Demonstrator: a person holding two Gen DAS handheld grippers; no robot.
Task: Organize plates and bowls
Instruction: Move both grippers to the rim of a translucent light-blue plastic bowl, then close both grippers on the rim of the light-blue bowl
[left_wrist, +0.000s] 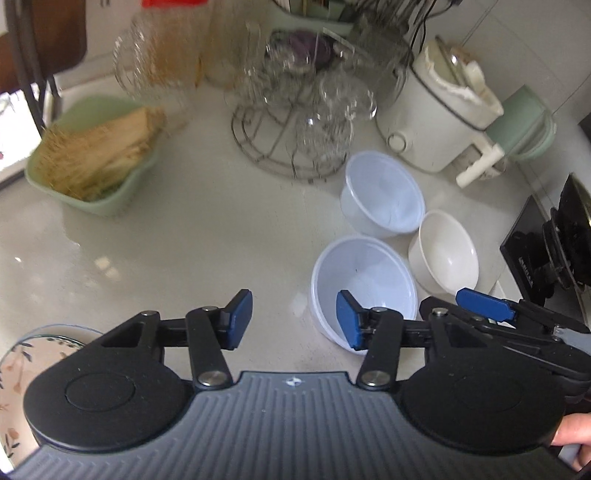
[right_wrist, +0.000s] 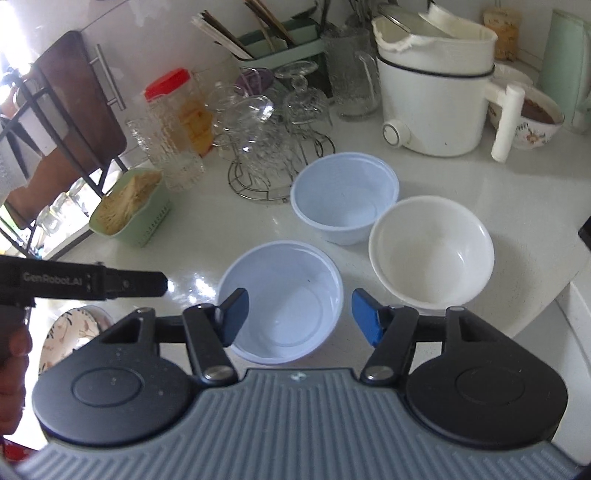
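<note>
A broad bare stretch of the table (left_wrist: 177, 240) is being left free at the near left and centre. The right side is being crowded by the near plastic bowl (right_wrist: 282, 299), the far plastic bowl (right_wrist: 345, 195) and the white bowl (right_wrist: 430, 251), which are standing close together. Farther back, passage is being blocked by the wire glass rack (right_wrist: 266, 147), the white cooker (right_wrist: 436, 99) and the green basket (right_wrist: 129, 206).

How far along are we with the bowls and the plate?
Done: nothing looks stacked; the near bluish bowl, far bluish bowl and cream bowl sit apart. In hand: nothing; right gripper frames the near bowl, left gripper is empty. Left: nesting bowls, floral plate.
</note>
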